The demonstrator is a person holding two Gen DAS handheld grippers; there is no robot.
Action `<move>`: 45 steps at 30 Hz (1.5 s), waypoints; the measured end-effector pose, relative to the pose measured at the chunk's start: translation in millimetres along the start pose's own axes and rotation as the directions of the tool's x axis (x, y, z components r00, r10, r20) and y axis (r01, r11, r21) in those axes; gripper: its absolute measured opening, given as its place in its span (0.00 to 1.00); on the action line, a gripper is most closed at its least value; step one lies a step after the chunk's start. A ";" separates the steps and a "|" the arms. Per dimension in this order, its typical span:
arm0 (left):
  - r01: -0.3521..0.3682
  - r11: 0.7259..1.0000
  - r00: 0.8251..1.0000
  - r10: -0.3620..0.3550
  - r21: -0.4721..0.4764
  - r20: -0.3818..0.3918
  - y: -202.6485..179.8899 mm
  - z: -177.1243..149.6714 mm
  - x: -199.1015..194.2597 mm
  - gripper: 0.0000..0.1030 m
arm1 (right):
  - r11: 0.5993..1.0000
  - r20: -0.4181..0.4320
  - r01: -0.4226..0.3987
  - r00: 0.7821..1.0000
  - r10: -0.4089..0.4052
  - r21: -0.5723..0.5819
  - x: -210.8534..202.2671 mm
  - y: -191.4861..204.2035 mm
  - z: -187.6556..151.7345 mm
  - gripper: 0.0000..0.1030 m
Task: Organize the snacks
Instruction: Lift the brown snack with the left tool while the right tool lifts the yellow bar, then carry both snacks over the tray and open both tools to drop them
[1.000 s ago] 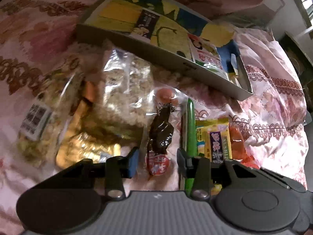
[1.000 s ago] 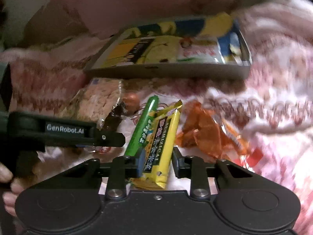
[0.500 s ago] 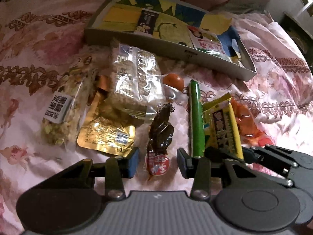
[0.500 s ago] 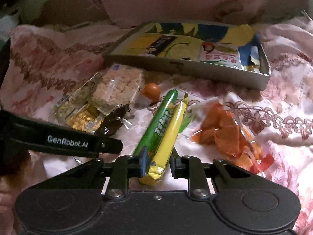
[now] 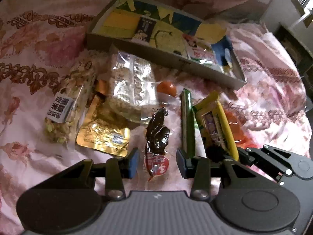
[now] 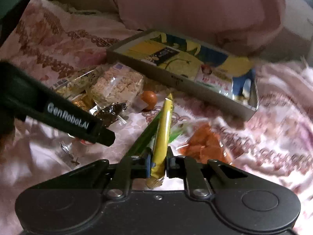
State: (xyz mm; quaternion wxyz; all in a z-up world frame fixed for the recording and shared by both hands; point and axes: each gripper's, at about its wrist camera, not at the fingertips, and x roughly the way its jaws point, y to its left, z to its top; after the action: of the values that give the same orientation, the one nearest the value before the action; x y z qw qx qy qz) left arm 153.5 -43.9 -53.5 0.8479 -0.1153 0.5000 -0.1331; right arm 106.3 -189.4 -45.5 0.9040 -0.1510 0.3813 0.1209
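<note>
Near edge first: the bottom end of the yellow snack bar [image 6: 160,146] drops behind the right gripper [image 6: 158,165] body, so its tip is cut off; label unreadable w/ blur. Green stick [image 6: 143,140] lies just beside it, partly hidden under it. Orange chip bag [image 6: 204,149] is smeared by motion.

Vs 0.5 s ago: the bar now stands steeper btwn the pads, its far end tipped up off the bedsheet [image 6: 273,121]; right view has swung, box sits further right.

Right gripper is nearly closed, pads clamped on the yellow snack bar's lower part. Left gripper [image 5: 157,162] is spread wide, holding nothing, hovering low w/ the dark wrapped snack [image 5: 157,135] btwn its fingers but untouched.

Further out, left view: gold pouch [image 5: 103,135], nut pack [image 5: 66,105], rice-cracker pack [image 5: 133,90], small orange ball [image 5: 166,88]. Farthest: open box [image 5: 137,49], a red-white packet [image 5: 201,52] inside; far-right corner contents hard to make out.
</note>
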 end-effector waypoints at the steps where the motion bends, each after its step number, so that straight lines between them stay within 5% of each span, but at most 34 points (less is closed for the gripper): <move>1: 0.006 1.000 1.000 -0.006 -0.001 0.008 -0.3 0.1 -2.0 0.43 | 1.000 0.007 0.014 1.000 -0.014 -0.016 -1.3 1.1 -0.3 0.14; 24: 0.103 0.994 0.978 -0.110 0.044 0.177 -13.8 9.5 -29.1 0.42 | 0.985 0.130 0.174 0.976 -0.173 0.004 -18.1 -19.3 5.8 0.14; 34: 0.069 0.994 0.956 -0.091 0.088 0.278 -21.0 78.5 -21.2 0.42 | 0.977 0.218 0.210 0.953 -0.212 0.028 -16.5 -40.5 26.8 0.14; 41: 0.054 0.991 0.932 -0.094 0.122 0.349 -25.5 130.6 11.0 0.42 | 0.974 0.262 0.171 0.943 -0.206 0.150 8.0 -72.9 62.1 0.14; 45: 0.060 0.994 0.935 -0.089 0.094 0.343 -17.5 146.9 38.8 0.42 | 0.969 0.262 0.149 0.944 -0.198 0.195 33.4 -85.2 83.7 0.14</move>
State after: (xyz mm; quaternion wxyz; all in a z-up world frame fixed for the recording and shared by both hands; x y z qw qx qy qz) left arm 298.7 -64.4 -9.9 0.9211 -0.1208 0.3322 -0.1633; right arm 212.1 -234.2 1.3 0.9655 -0.0866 0.2439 0.0274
